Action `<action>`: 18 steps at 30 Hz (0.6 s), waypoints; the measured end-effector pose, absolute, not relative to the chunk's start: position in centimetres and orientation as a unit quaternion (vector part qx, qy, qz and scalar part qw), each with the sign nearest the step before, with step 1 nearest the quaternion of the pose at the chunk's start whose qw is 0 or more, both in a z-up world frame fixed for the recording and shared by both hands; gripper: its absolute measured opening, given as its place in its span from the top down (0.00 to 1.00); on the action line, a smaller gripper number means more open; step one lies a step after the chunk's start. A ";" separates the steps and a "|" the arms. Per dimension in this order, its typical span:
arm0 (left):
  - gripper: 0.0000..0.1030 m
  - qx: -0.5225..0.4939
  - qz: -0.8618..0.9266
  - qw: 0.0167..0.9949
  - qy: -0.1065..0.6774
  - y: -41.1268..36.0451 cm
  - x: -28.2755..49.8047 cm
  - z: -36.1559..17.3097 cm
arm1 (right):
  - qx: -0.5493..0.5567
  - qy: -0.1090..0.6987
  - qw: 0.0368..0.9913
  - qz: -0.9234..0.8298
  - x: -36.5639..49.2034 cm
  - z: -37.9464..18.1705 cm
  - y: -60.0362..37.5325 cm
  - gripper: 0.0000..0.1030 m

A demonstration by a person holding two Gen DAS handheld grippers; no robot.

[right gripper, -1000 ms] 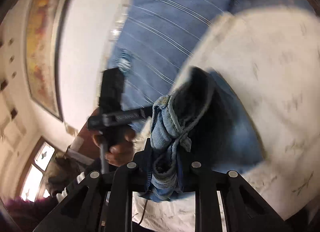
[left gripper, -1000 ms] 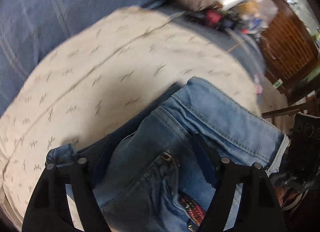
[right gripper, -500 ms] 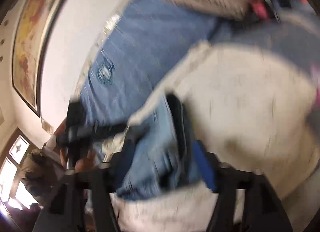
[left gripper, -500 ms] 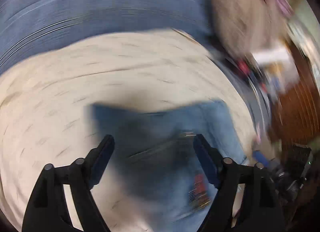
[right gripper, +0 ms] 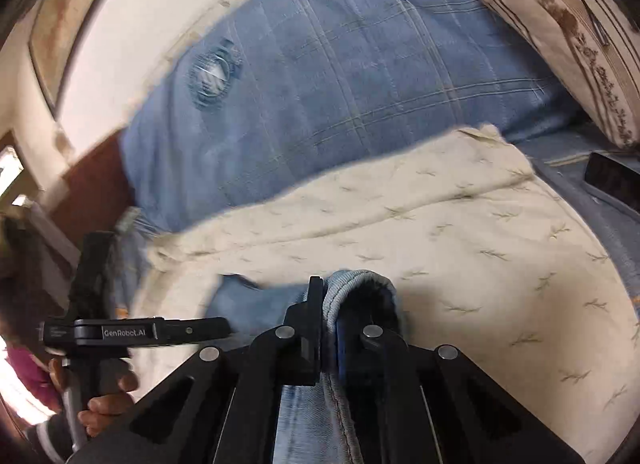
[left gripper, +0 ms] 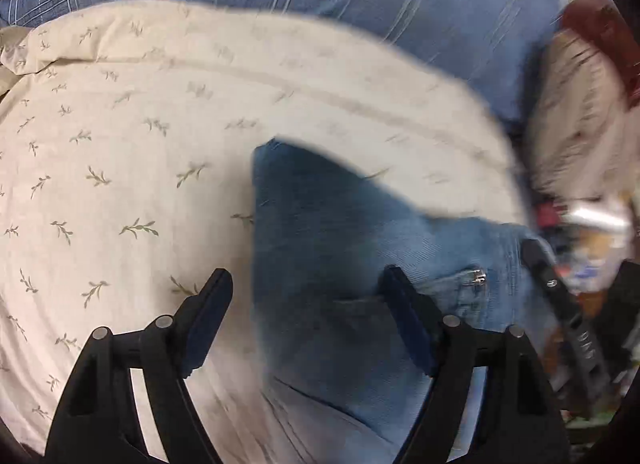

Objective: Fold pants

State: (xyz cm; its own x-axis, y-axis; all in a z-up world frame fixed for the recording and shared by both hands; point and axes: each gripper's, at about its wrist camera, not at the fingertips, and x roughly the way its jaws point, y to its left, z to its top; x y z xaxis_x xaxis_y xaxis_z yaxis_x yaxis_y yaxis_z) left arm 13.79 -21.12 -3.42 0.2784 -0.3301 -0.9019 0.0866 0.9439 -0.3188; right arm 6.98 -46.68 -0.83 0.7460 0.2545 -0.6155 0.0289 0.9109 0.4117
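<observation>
Lying on the cream leaf-print cover (left gripper: pixel 120 151) of the bed, the blue jeans (left gripper: pixel 340 264) sit between both tools. The left gripper (left gripper: pixel 306 296) hovers with fingers spread wide apart; the right gripper (right gripper: pixel 329 328) has its fingers clamped on a rolled denim edge.
</observation>
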 end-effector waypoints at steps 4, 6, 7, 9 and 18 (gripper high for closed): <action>0.11 -0.083 -0.126 0.811 0.566 -21.6 13.4 -4.2 | 0.292 0.369 0.880 0.068 6.1 -4.1 -49.9 0.88; 0.13 -0.093 -0.134 0.804 0.571 -20.5 13.1 -3.5 | 0.294 0.373 0.878 0.062 5.2 -3.1 -50.1 0.69; 0.13 -0.109 -0.141 0.798 0.576 -19.8 13.0 -3.1 | 0.284 0.369 0.883 0.056 4.4 -2.3 -50.2 0.69; 0.13 -0.159 -0.162 0.786 0.576 -17.8 11.3 -2.1 | 0.272 0.341 0.896 0.079 2.2 0.0 -49.6 0.69; 0.06 -0.128 -0.204 0.772 0.588 -20.0 3.2 -5.5 | 0.142 0.358 0.915 0.118 -3.1 -2.8 -42.4 0.54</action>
